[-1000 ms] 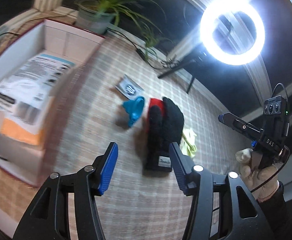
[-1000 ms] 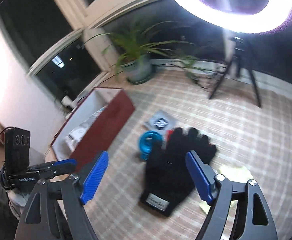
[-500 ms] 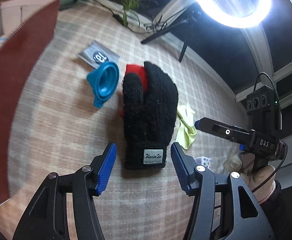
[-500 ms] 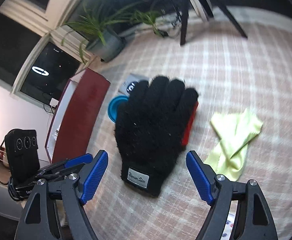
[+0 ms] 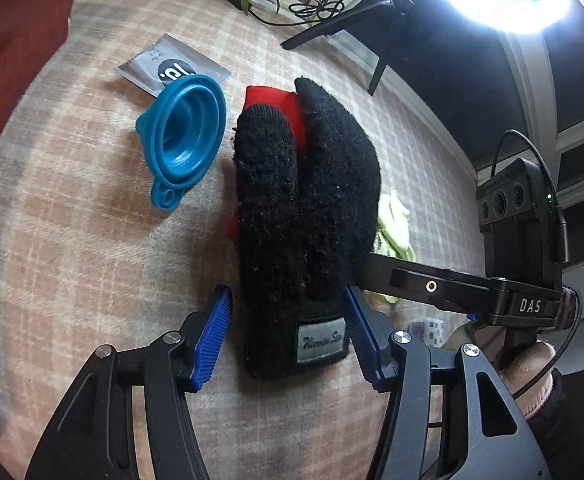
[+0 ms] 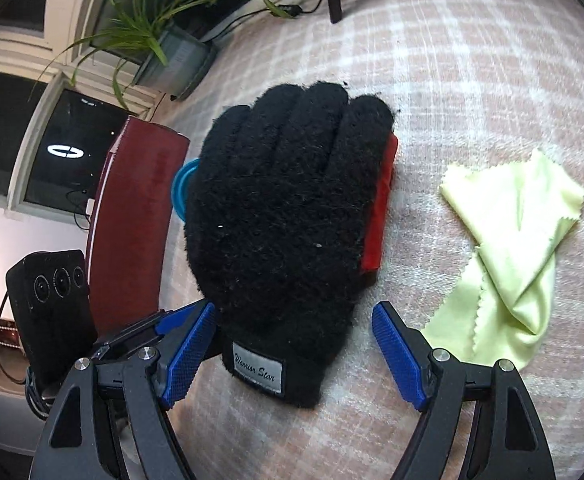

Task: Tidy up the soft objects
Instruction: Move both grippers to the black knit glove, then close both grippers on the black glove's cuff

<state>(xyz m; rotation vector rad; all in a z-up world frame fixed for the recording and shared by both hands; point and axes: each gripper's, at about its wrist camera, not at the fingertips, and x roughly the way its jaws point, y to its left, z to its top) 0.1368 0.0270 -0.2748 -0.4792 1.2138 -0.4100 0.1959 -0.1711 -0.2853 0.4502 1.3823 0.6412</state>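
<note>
Glove tag: the grey cuff label [image 6: 257,371] on the black glove [image 6: 288,216] reads "Warrior Star" in script.
Camera mount: the black bracket [image 5: 528,305] reads "DAS" in white.

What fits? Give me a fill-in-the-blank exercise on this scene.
1. The black glove lies on top of a ____ item.
2. The funnel beside the glove is ____.
3. The crumpled cloth is pale ____.
4. Both the left gripper and the right gripper are ____.

Missing words: red; blue; yellow-green; open
</note>
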